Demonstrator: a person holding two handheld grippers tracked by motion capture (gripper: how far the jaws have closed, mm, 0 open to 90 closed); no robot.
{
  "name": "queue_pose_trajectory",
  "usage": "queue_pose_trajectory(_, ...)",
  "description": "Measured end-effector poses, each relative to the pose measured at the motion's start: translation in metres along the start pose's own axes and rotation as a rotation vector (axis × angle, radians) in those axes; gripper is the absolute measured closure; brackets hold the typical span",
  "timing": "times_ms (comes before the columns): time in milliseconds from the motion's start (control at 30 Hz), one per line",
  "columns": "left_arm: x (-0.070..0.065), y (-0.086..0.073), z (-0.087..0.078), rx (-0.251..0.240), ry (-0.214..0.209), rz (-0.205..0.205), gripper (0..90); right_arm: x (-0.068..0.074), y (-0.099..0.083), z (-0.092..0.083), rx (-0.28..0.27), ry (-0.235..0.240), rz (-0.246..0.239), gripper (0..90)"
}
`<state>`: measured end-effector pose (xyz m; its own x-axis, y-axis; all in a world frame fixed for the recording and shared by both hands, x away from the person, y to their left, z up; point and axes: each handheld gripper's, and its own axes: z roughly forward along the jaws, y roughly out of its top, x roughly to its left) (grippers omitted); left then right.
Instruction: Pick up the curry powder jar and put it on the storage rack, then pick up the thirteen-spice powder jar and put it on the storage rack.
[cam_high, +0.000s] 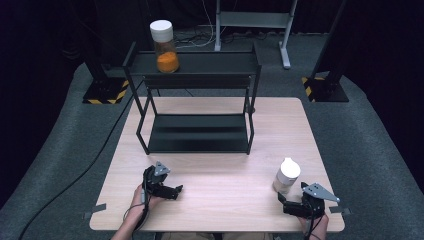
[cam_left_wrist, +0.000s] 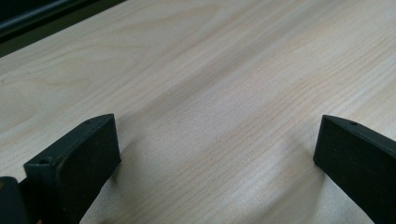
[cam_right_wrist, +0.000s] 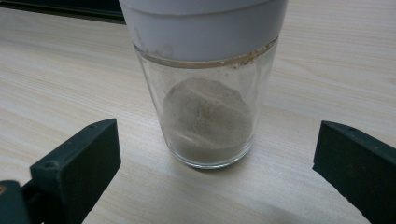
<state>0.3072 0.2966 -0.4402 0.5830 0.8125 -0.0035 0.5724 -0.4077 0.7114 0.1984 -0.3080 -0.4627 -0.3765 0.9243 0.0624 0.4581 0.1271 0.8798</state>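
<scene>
Two black jaws of the right gripper (cam_right_wrist: 217, 158) rise at the bottom of the right gripper view, spread wide, with a glass jar (cam_right_wrist: 208, 88) standing upright on the table (cam_right_wrist: 60, 70) just ahead of the gap between them. Neither jaw touches it. It has a white lid and a low heap of pale grey-brown powder in the bottom.

From the high view, that jar (cam_high: 287, 175) stands near the table's front right corner, and the right gripper (cam_high: 289, 204) sits just behind it toward the person, held in a hand at the table edge. Over at the front left, the left gripper (cam_high: 175, 190) lies low over the wood in the other hand, pointing to the right, well apart from the jar. Its own view shows its jaws released, wide apart, with bare wood grain between them.

Farther back, a black two-tier rack (cam_high: 197, 135) stands on the table's far half. On its top shelf, at the left end, stands a second jar (cam_high: 164, 46) with a white lid and orange powder inside.
</scene>
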Motion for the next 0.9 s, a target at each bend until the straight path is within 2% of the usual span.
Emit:
queue_pose_trajectory(33, -0.0021, -0.0035, -0.0002, -0.013, 0.008, -0.007, 0.0, -0.0002, 0.0003, 0.0002, 0.002, 0.001, -0.001, 0.0)
queue_pose_trajectory(300, -0.0079, -0.0049, -0.0007, -0.017, 0.032, -0.029, 0.0, -0.0012, 0.0015, 0.0009, 0.009, 0.005, 0.0, 0.0)
queue_pose_trajectory(900, -0.0078, -0.0048, -0.0008, -0.016, 0.032, -0.029, 0.1, -0.0001, 0.0024, 0.0014, 0.014, 0.0, -0.003, 0.0)
